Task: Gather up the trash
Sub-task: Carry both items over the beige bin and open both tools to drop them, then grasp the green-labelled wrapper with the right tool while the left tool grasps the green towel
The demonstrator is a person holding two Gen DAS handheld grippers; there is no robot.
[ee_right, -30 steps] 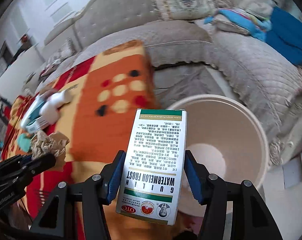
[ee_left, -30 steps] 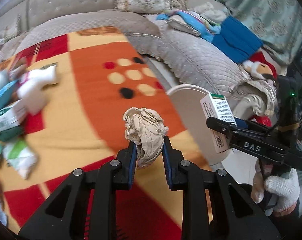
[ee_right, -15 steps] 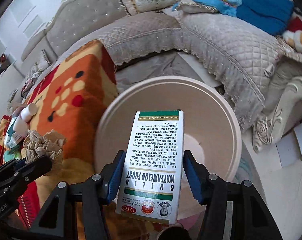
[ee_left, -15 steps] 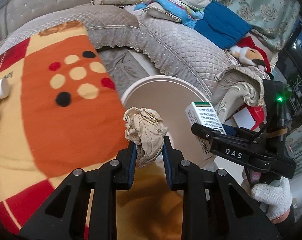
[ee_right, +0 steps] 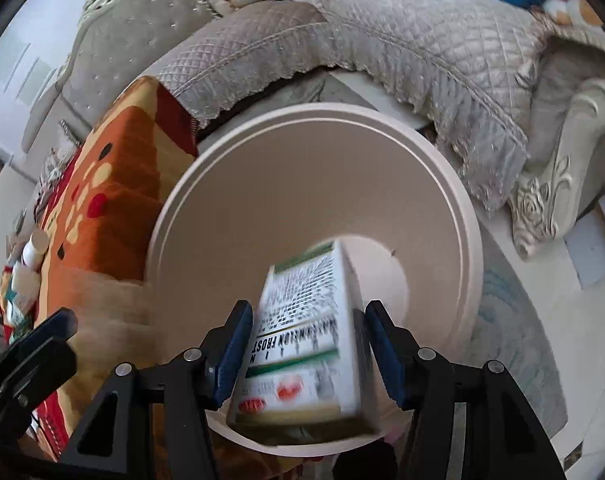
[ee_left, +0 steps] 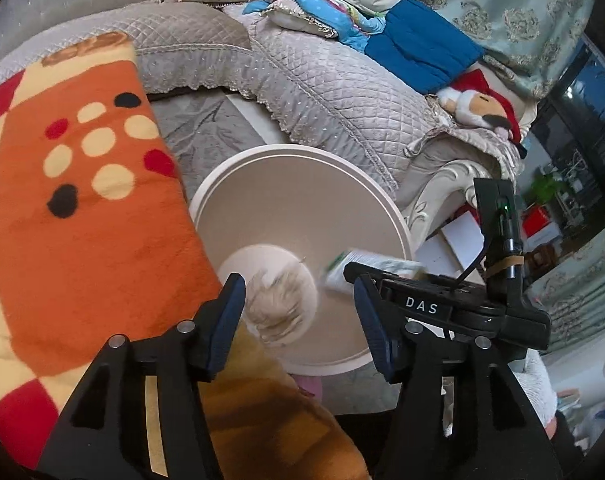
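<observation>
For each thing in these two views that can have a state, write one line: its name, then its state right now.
left gripper: open, above the bin
right gripper: open, above the bin
crumpled paper: released, blurred, dropping inside the bin
medicine box: released, blurred, tilted between the parted fingers over the bin
bin: upright, uncovered, beside the orange blanket

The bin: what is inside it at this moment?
Inside the bin, a crumpled paper ball blurs over the pale bottom, and a medicine box drops between the open right gripper fingers. The box and the grippers cover part of the bottom.
</observation>
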